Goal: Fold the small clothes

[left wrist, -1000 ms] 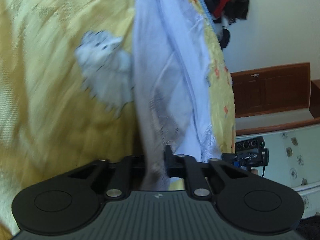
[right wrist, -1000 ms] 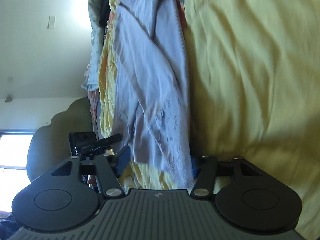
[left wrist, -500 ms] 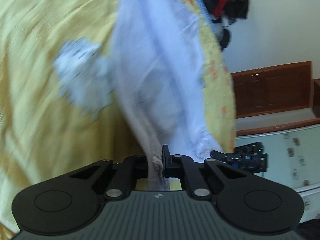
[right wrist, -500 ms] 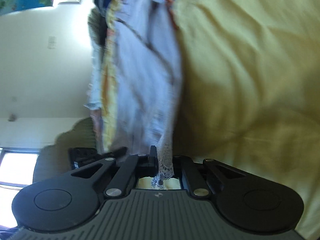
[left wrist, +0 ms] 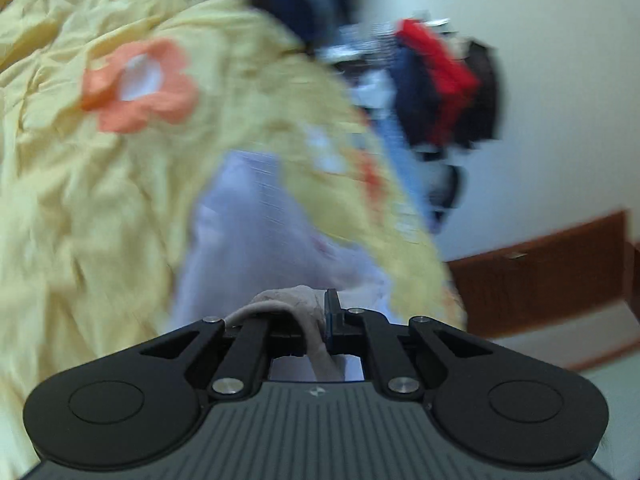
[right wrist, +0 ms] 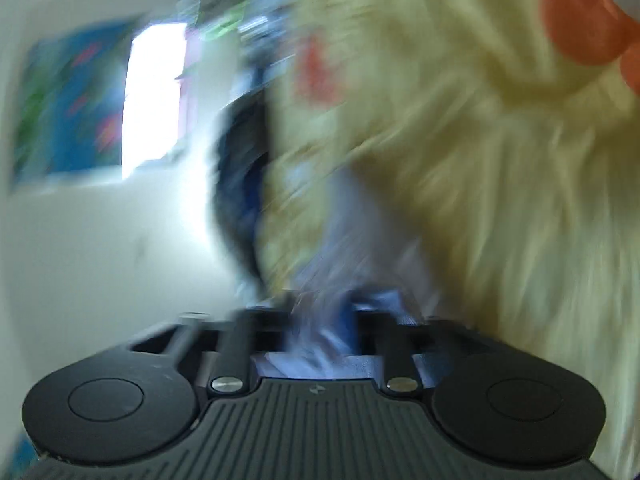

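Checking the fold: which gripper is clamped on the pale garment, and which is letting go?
The left gripper is clamped shut on the pale lavender garment. The right gripper differs: its jaws are opening, with cloth between them.

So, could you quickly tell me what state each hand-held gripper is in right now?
Left hand-held gripper: closed on the pale garment.
Right hand-held gripper: jaws opening, garment between them; blur hides any grip.

**Garment on the bedspread, clothes pile behind**

The garment (left wrist: 256, 232) lies on the bedspread (left wrist: 80, 200), running from the left hand-held gripper (left wrist: 320, 320) away toward a pile of clothes (left wrist: 436, 80) behind it against the wall (left wrist: 560, 120). A wooden cabinet (left wrist: 540, 280) stands to the right, beyond the bedspread's edge.
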A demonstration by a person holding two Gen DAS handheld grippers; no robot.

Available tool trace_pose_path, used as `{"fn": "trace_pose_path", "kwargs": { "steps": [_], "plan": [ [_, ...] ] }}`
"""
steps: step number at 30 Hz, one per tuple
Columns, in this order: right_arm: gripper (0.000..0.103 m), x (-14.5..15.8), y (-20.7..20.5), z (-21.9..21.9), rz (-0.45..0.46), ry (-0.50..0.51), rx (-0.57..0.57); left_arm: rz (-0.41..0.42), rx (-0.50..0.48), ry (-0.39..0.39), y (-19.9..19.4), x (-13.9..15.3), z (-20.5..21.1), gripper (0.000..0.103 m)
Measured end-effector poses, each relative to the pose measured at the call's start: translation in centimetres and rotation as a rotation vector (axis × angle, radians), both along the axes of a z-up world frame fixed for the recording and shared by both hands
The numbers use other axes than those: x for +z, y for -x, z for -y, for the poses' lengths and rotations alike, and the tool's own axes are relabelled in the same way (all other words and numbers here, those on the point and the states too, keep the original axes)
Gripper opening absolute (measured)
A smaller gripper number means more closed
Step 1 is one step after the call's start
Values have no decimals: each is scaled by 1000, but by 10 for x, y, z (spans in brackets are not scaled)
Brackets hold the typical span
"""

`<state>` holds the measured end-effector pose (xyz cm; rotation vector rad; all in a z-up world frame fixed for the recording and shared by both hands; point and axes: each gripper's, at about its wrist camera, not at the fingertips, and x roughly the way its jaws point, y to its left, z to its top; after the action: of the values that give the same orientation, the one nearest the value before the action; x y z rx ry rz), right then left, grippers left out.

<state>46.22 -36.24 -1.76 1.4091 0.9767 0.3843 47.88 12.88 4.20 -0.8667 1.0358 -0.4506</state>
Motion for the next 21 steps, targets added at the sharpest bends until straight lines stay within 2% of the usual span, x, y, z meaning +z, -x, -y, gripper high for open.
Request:
{"fn": "trace_pose_path", "kwargs": {
  "steps": [2, 4, 6, 7, 8, 10, 12, 17, 19, 21],
  "plan": [
    [46, -17, -13, 2, -26, 4, -38, -19, -6, -30, -11, -1, -3, 8],
    [45, -16, -13, 2, 22, -7, -33, 15, -41, -10, -13, 5, -8, 10],
    [46, -5, -8, 1, 71, 61, -14, 56, -42, 3, -15, 16, -14, 20],
    [46, 3, -8, 2, 98, 99, -1, 84, -26, 10, -14, 21, -18, 33],
    [46, 9, -7, 5, 125, 137, 17, 110, -3, 9, -13, 23, -24, 53],
    [46, 22, -9, 7, 164, 212, 36, 155, 42, -1, -12, 31, -32, 64],
    [46, 36, -18, 8, 195, 302, 60, 187, 79, -31, -7, 34, -37, 64],
    [46, 55, -37, -10, 241, 575, 193, 171, 84, -270, -3, 25, -27, 64],
    [44, 51, -45, -17, 240, 643, 203, 166, 69, -348, -4, 15, -20, 63],
    [43, 46, -48, -22, 229, 669, 195, 170, 58, -413, -4, 7, -13, 63]
  ]
}}
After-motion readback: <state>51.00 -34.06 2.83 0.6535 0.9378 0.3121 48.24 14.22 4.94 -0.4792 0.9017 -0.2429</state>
